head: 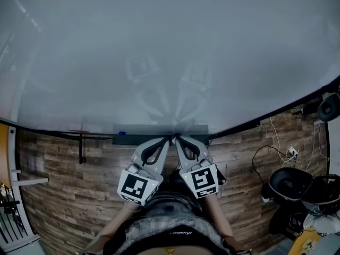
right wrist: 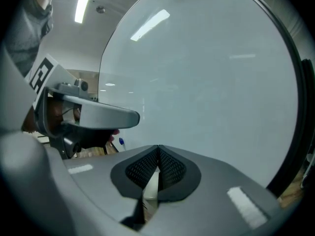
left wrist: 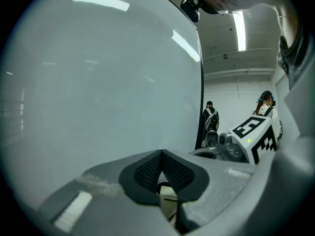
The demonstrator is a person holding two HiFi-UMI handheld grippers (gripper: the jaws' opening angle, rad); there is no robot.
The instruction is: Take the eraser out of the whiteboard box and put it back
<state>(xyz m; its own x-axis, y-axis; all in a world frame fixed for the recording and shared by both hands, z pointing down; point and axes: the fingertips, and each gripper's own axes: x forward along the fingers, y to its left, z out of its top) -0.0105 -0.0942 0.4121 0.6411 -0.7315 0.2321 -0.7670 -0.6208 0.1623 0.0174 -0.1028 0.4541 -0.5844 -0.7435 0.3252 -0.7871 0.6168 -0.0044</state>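
Note:
The whiteboard box [head: 197, 129] is a grey tray fixed under the whiteboard's [head: 170, 47] lower edge. No eraser shows in any view. My left gripper [head: 169, 137] and right gripper [head: 177, 137] sit side by side with their tips at the box's front edge, almost touching each other. In the left gripper view the left gripper [left wrist: 161, 152] has its black ribbed pads pressed together with nothing between them. The right gripper [right wrist: 157, 147] is shut the same way, empty, facing the board.
A blue marker [head: 121, 133] lies on the ledge left of the box. Below the board is a wood-plank wall [head: 64, 174]. Cables and black gear [head: 295, 187] lie at the right. Two people [left wrist: 210, 117] stand far off past the board's edge.

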